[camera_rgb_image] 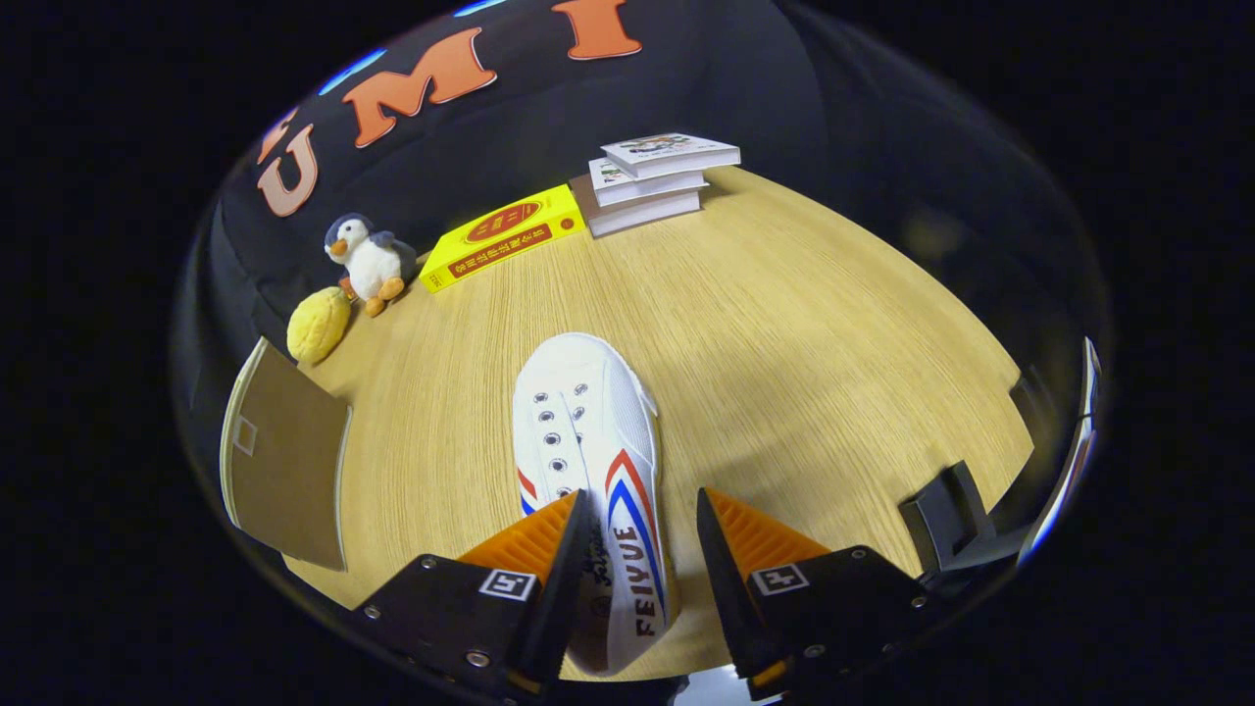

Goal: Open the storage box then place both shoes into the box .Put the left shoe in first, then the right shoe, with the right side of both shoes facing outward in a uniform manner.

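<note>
White sneaker (588, 431), side panel: "FEIYUE" in dark capitals under red and blue stripes, between my fingers. Yellow book (502, 238) at the table's far edge: red characters, too small for me to read. Stacked books' (652, 176) cover print illegible.

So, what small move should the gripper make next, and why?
Probably close the fingers on the shoe. The gripper is open, with the shoe's heel end between its fingers: one finger lies over the shoe's opening and the other stands apart from its striped side, with table showing in the gap. Closing should pinch that side wall for a lift.
</note>
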Available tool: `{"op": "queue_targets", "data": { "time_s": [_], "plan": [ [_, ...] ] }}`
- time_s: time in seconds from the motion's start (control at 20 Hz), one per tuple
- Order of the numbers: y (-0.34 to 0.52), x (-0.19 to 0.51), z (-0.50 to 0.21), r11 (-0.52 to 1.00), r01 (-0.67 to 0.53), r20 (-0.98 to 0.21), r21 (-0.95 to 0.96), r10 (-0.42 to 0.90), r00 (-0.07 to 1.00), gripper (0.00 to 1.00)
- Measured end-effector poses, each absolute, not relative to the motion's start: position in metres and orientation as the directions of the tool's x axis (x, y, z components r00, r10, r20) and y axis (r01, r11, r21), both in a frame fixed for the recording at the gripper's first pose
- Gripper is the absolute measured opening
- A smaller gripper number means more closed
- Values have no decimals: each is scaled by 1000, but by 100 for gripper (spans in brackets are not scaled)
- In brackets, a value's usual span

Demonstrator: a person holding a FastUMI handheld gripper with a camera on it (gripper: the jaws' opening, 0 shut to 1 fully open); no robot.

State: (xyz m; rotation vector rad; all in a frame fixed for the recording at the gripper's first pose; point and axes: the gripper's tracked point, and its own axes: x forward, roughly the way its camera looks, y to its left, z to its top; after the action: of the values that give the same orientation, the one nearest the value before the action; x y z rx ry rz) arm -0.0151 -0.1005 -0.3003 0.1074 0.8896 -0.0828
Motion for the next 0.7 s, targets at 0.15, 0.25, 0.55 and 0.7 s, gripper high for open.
{"op": "queue_targets", "data": {
  "time_s": [0.15,0.25,0.55,0.7],
  "plan": [
    [-94,-10,-304,994,74,-786,79,17,619,49],
    [-97,-10,-302,995,67,-780,77,18,625,40],
    [-97,-10,-300,987,120,-767,105,3,642,3],
    [-92,-13,-297,981,145,-764,127,4,645,1]
  ]
}}
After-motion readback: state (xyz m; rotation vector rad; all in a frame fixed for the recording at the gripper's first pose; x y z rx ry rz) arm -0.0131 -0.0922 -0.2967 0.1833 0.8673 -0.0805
